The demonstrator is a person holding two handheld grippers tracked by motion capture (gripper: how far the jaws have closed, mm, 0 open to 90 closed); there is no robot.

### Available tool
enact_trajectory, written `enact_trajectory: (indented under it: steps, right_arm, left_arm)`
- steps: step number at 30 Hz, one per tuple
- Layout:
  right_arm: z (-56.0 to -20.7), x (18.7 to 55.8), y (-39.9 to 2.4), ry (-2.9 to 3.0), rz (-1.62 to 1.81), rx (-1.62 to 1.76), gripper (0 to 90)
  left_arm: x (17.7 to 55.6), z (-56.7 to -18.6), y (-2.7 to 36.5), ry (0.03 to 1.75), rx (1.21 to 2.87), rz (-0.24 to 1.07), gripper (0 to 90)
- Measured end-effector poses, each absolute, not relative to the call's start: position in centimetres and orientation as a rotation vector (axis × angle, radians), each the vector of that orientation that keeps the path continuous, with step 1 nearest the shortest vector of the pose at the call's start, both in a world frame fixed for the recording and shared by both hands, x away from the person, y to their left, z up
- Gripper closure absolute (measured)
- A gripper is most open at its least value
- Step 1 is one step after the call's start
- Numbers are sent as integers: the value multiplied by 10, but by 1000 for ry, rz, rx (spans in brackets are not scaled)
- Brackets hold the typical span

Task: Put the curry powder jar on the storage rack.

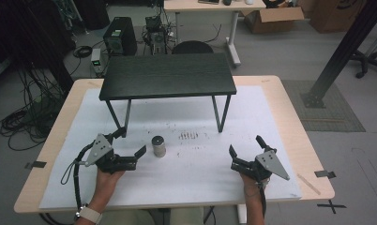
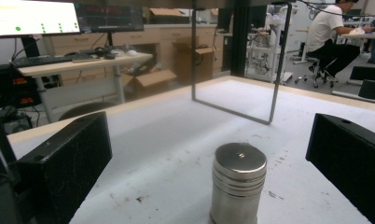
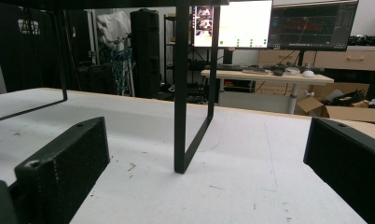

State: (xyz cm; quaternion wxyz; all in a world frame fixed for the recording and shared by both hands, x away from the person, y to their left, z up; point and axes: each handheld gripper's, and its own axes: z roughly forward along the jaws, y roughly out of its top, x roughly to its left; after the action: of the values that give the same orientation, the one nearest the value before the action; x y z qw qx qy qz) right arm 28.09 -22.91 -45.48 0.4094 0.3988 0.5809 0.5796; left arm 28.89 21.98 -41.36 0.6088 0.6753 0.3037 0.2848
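A small metal cylinder [image 1: 158, 146] stands upright on the white mat [image 1: 191, 173], in front of the black stand. My left gripper [image 1: 131, 142] is open just to its left, with one fingertip close to the cylinder but apart from it. In the left gripper view the cylinder [image 2: 238, 182] stands between and a little ahead of the wide-open jaws, nearer the right one. My right gripper [image 1: 246, 145] is open at the right of the mat with nothing between its jaws. It faces the stand's right leg [image 3: 181, 93].
A low black stand [image 1: 168, 75] on thin metal legs covers the far half of the mat. Dark specks [image 1: 188, 136] mark the mat near the middle. Cables, computers and a desk stand on the floor beyond the table.
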Motion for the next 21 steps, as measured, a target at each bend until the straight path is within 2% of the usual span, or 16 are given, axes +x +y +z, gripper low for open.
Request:
enact_trajectory:
  steps: [21]
  right_arm:
    - [-455, 281, -229, 1466, 1461, 1004, 0]
  left_arm:
    - [303, -424, 200, 710, 1619, 610, 7]
